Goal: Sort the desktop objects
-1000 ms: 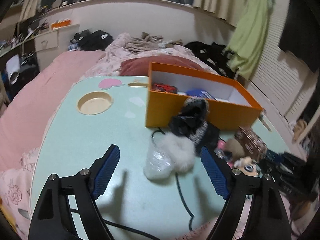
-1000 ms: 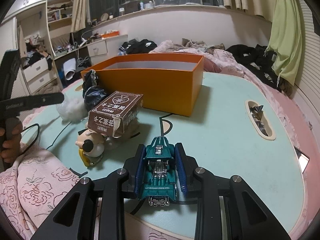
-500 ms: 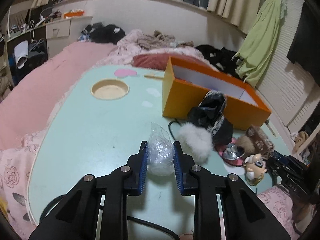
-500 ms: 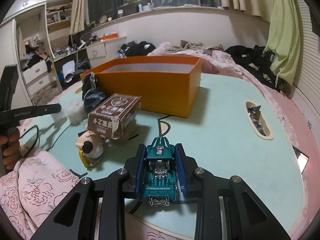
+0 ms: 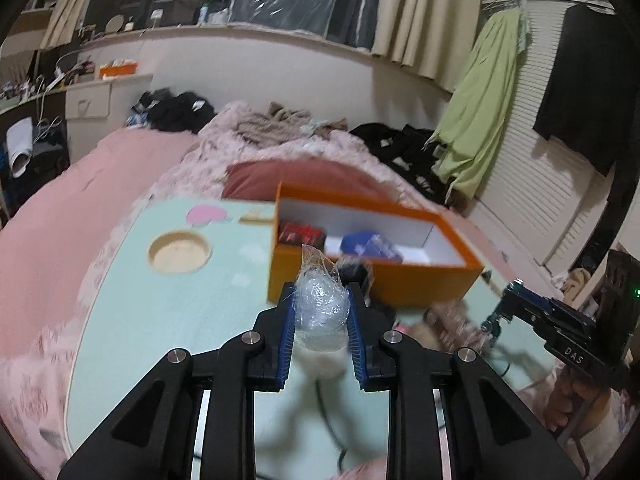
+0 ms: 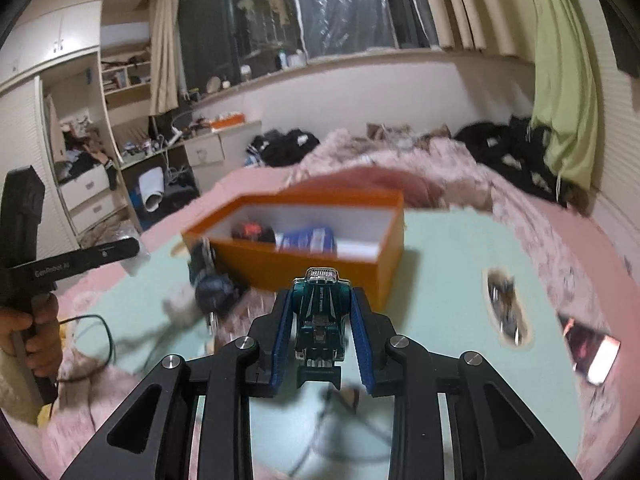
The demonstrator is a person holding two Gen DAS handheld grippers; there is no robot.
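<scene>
Two grippers are each carrying something above the table toward the orange box (image 5: 372, 280), the left gripper (image 5: 320, 316) squeezing a clear plastic bag (image 5: 320, 308), the right gripper (image 6: 320, 312) clamping a teal toy car (image 6: 320, 308), while loose clutter is waiting beside the partly filled box.

My box (image 5: 372, 280): orange outside, white inside. My toy car (image 6: 320, 312): teal; plastic wrap (image 5: 320, 312): clear. Table (image 5: 180, 320): mint green; gripper pads (image 6: 280, 336): blue.
</scene>
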